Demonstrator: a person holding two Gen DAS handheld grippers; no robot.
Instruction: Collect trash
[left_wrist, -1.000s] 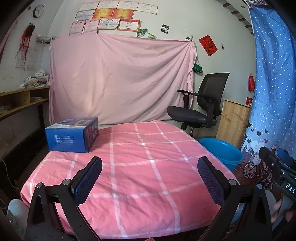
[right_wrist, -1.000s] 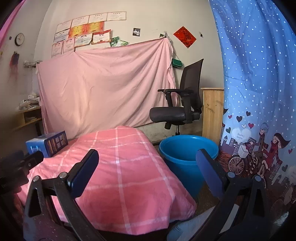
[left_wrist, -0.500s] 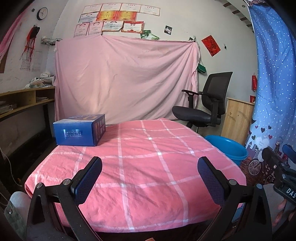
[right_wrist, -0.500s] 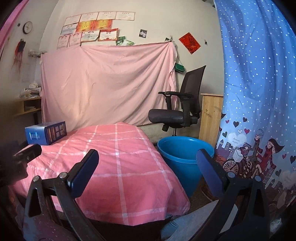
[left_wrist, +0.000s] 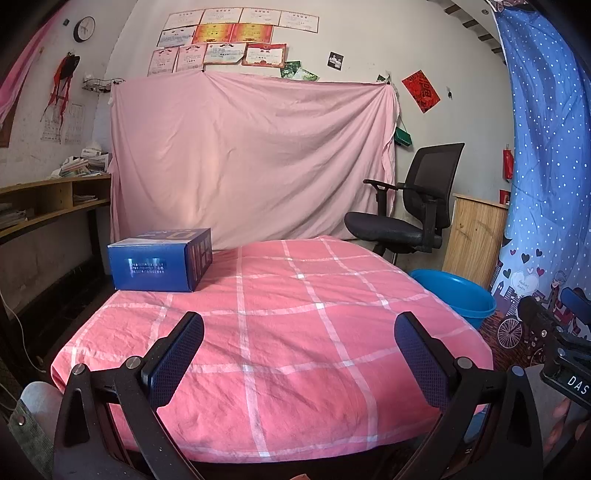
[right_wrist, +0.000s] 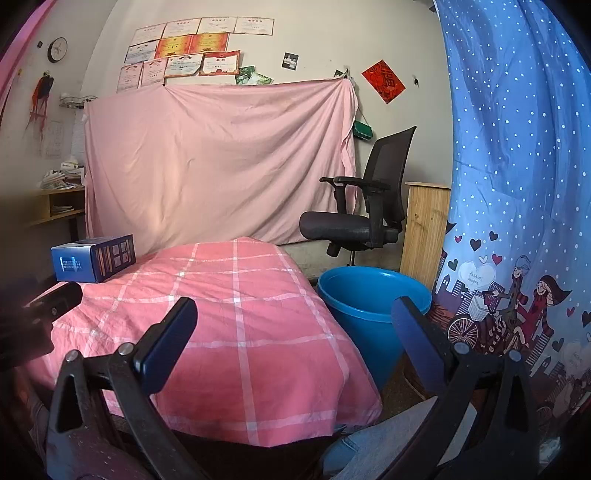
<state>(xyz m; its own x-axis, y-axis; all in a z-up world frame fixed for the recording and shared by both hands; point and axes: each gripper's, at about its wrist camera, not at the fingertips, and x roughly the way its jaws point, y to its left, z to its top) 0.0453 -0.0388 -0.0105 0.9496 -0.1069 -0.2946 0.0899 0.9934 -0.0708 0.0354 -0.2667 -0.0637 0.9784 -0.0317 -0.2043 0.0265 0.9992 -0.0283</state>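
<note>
A blue cardboard box lies at the far left corner of the table with the pink checked cloth; the right wrist view has the same box at its left. A blue plastic bucket stands on the floor to the right of the table, its rim showing past the table's edge. My left gripper hangs open over the table's near edge, well short of the box. My right gripper is open too, near the table's right front corner, with the bucket ahead of its right finger. Neither holds anything.
A black office chair stands behind the bucket, beside a wooden cabinet. A pink sheet hangs on the back wall, a blue dotted curtain on the right. Wooden shelves run along the left. A person's knee shows below.
Both grippers have drawn back and lowered a little, so the table, box and bucket sit higher and farther off in the views. Both stay open and empty.
</note>
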